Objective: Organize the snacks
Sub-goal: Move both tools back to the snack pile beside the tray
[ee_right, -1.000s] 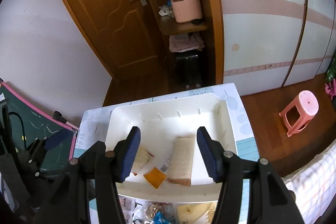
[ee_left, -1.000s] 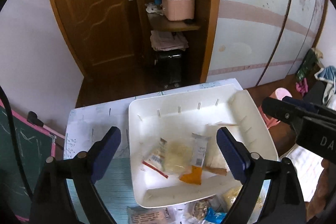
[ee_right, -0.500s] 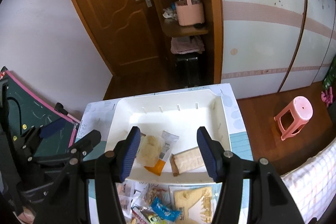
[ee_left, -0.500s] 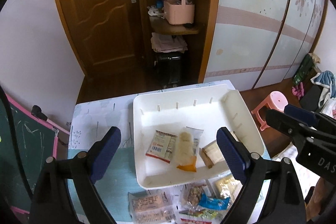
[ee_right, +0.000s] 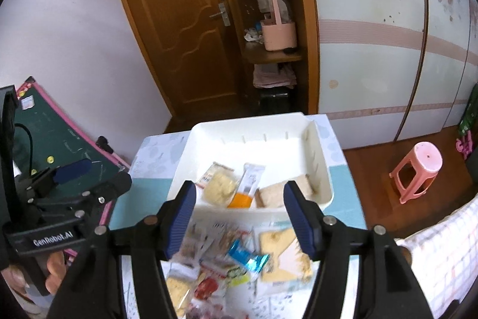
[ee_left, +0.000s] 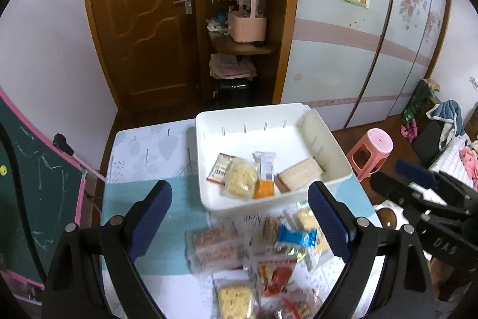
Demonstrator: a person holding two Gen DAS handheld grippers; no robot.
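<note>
A white plastic bin (ee_left: 209,136) (ee_right: 322,157) sits at the far end of the small table and holds several snack packs: a yellow puffed one (ee_left: 240,178) (ee_right: 219,187), an orange-ended sachet (ee_left: 264,172) and a tan wafer pack (ee_left: 298,177) (ee_right: 280,190). Loose snack packs (ee_left: 254,247) (ee_right: 236,262) lie in a pile on the table in front of the bin. My left gripper (ee_left: 239,220) hangs open above the pile with nothing between its fingers. The jaws of my right gripper (ee_right: 240,214) are opening, empty, above the pile's far edge.
The table (ee_left: 140,157) has a pale blue printed cover. A green chalkboard (ee_left: 35,190) leans at its left. A pink stool (ee_right: 418,169) stands on the wooden floor to the right. A door and a corner shelf with a pink caddy (ee_left: 246,24) are behind.
Both grippers have pulled back and up from over the bin, so the loose pile in front of it has come into view. The right gripper's jaws stand wider apart.
</note>
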